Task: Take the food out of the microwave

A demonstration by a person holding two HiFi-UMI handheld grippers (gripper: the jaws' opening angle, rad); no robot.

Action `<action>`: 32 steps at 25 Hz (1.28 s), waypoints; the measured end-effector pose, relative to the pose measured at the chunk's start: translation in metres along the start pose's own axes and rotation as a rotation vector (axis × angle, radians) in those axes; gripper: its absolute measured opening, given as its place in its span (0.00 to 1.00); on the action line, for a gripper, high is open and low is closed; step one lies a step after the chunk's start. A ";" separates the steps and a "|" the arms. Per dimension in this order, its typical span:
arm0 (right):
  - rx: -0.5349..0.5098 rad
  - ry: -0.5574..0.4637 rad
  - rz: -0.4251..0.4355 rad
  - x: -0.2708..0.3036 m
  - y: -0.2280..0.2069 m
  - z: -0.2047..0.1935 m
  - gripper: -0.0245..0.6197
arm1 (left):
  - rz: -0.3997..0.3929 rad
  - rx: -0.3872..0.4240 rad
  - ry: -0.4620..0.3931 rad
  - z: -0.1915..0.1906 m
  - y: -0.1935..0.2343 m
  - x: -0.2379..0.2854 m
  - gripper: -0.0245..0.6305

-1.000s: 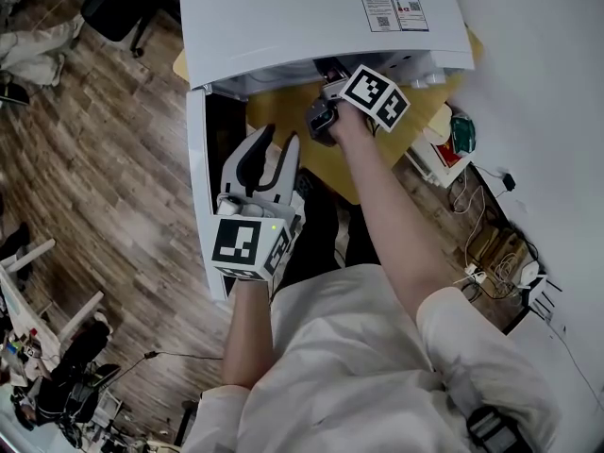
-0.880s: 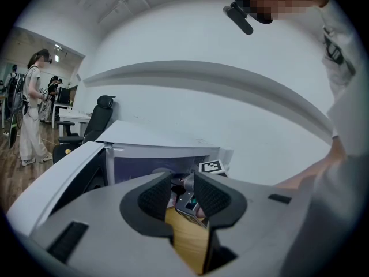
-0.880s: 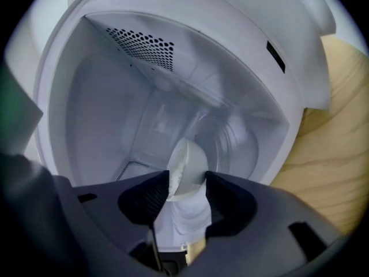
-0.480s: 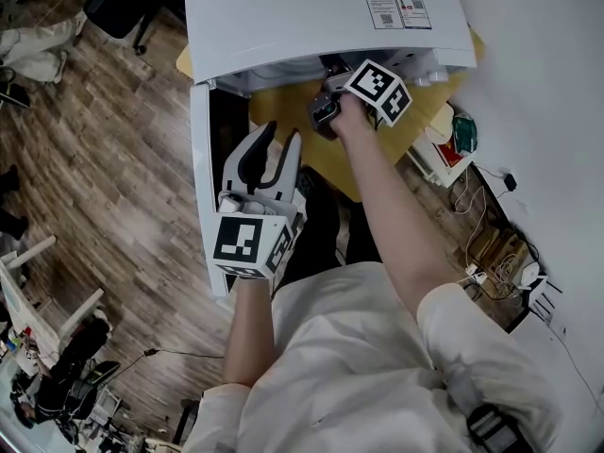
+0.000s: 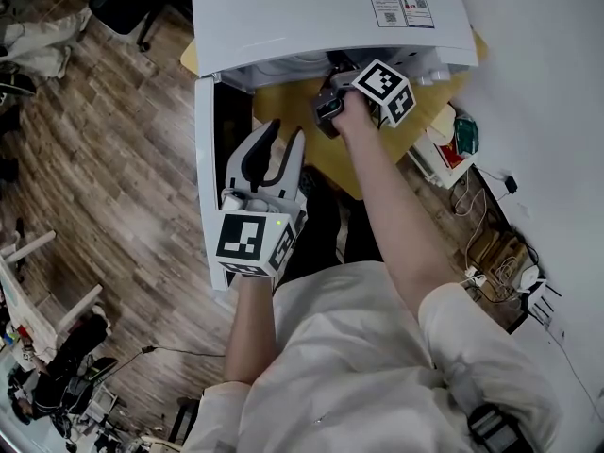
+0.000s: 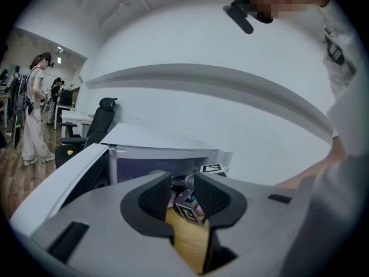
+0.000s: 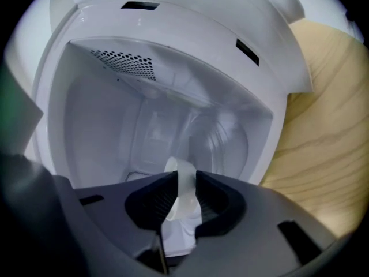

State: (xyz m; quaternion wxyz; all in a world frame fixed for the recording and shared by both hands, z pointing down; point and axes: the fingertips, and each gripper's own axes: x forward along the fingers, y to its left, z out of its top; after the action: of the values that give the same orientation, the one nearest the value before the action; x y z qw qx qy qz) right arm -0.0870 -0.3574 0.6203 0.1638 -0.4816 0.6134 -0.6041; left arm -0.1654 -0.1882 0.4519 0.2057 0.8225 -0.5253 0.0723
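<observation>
Head view: the microwave (image 5: pixel 321 17) runs off the upper edge of the frame, and its top hides the whole cavity. The tips of the right gripper (image 7: pixel 180 198) disappear beneath that top. Print on the label (image 5: pixel 401 9) at upper right is too small to read.

Right gripper view: the jaws have just been closing and pinch a translucent white piece (image 7: pixel 183 180). Its lower part lies behind the jaws — what it belongs to cannot be told.

Left gripper view: the left gripper (image 6: pixel 183 196) blocks most of the cavity at lower centre — contents unseen.

Plank floor (image 5: pixel 104 159), black office chair (image 6: pixel 104 113) — standing person (image 6: pixel 33 117)
</observation>
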 end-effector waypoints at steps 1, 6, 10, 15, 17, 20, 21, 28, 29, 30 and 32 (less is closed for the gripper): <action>0.005 0.000 -0.001 0.000 0.000 -0.001 0.16 | 0.000 0.000 -0.001 0.000 0.000 0.000 0.20; 0.034 -0.006 -0.008 -0.003 -0.003 -0.004 0.16 | 0.001 0.000 -0.004 0.000 -0.001 -0.001 0.20; 0.042 -0.006 -0.017 -0.005 -0.005 -0.006 0.15 | 0.001 -0.001 -0.007 0.000 -0.001 -0.001 0.20; 0.049 -0.004 -0.020 -0.010 -0.004 -0.008 0.14 | -0.001 0.004 -0.011 0.002 -0.003 -0.004 0.20; 0.053 -0.005 -0.016 -0.012 -0.003 -0.008 0.14 | -0.002 0.005 -0.013 0.003 -0.003 -0.004 0.20; 0.054 -0.009 -0.009 -0.015 0.001 -0.006 0.14 | -0.004 0.008 -0.016 0.005 -0.003 -0.005 0.20; 0.058 -0.010 -0.005 -0.016 0.002 -0.006 0.14 | -0.005 0.009 -0.016 0.005 -0.003 -0.005 0.20; 0.069 -0.011 -0.005 -0.031 0.004 -0.004 0.13 | -0.014 0.018 -0.013 0.004 -0.007 -0.004 0.20; 0.070 -0.012 -0.005 -0.034 0.005 -0.004 0.13 | -0.015 0.019 -0.011 0.003 -0.007 -0.004 0.20; 0.070 -0.011 -0.005 -0.037 0.005 -0.004 0.13 | -0.015 0.020 -0.009 0.002 -0.008 -0.004 0.20; 0.071 -0.004 -0.007 -0.043 0.005 -0.005 0.13 | -0.018 0.022 -0.002 0.001 -0.011 -0.002 0.20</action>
State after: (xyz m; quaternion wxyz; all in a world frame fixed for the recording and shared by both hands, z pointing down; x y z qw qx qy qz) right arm -0.0716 -0.3212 0.6006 0.1798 -0.4788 0.5896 -0.6252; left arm -0.1567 -0.1833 0.4480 0.1968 0.8294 -0.5174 0.0753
